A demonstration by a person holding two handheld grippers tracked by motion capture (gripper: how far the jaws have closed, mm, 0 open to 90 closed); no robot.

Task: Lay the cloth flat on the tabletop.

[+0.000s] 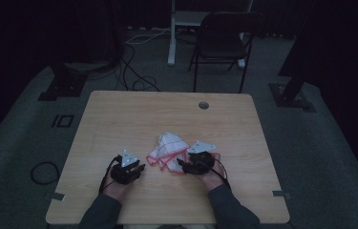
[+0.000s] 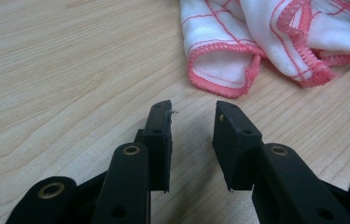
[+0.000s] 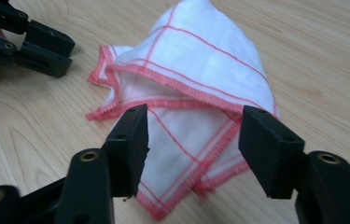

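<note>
Nearest, at the table's front edge: two grey-sleeved forearms, each hand holding a black two-jaw gripper.

Left gripper (image 1: 141,168): jaws parted, nothing between them; bare wood under the gap. In its own view (image 2: 192,116) the cloth's nearest hem loop lies just ahead, apart from the tips.

Right gripper (image 1: 180,163): jaws spread wide (image 3: 193,126), straddling the near corner of the cloth; the pads do not press on it.

White cloth with thin red grid lines and a red stitched hem (image 1: 167,150) (image 2: 261,32) (image 3: 196,88): crumpled, lying between the two grippers at the table's near middle. Long axis runs from the near edge away from the person; bunched peak at the far end, loose hemmed corners nearest.

Light wooden table (image 1: 133,114): round cable hole (image 1: 204,105) near the far edge.

Beyond: dark folding chair (image 1: 220,40) on grey floor.
</note>
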